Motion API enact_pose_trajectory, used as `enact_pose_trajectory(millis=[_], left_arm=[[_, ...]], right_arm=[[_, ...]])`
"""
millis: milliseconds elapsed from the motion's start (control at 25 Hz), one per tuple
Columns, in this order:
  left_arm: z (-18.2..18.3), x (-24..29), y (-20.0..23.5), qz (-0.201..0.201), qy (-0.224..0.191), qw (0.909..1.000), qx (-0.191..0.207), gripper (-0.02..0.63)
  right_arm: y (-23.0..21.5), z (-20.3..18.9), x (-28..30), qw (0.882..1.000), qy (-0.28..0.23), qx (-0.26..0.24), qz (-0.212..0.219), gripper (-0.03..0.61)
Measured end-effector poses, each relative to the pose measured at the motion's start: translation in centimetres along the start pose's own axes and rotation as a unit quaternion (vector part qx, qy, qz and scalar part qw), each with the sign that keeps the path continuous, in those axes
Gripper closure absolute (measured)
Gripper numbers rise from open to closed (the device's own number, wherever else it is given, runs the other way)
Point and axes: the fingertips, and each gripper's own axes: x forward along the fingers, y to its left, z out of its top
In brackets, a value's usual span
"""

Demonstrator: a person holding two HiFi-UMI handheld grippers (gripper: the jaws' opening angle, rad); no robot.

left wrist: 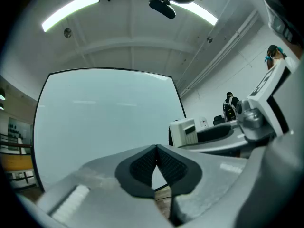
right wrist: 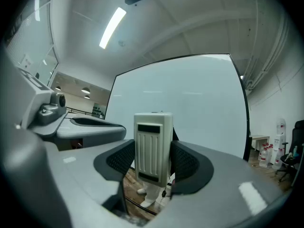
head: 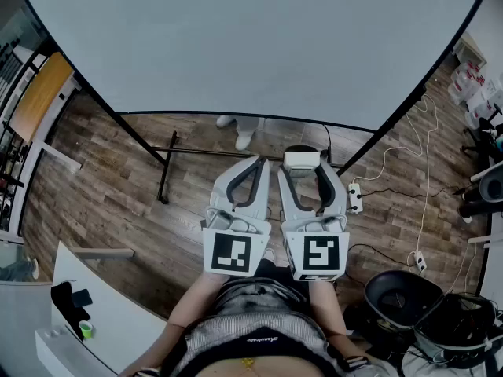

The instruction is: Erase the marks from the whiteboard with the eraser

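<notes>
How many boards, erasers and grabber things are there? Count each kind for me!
Whiteboard: 1
Eraser: 1
Grippers: 2, the left gripper and the right gripper
Total: 4

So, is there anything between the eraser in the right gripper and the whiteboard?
Nothing visible. The right gripper holds the eraser facing the whiteboard, with only open air between. The left gripper, shut and empty, is beside it, not in the path.
</notes>
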Motion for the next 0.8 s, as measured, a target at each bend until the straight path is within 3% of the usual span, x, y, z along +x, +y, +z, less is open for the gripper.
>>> enact_pose_trajectory(millis=[400,800], left_arm=[[-1.1,2.3,-1.5,0.007,0.014,0.9998,-0.008,0.609],[-2.5,3.0,0.9,0.057,0.024,0.9975,-0.035,0.609]], right_arm=[[-3.6,-1.1,0.7,1.0,-0.003,0.024,0.006,0.336],[-3.9,-1.0,3.5,0.999,-0.011,0.026,0.042,0.336]])
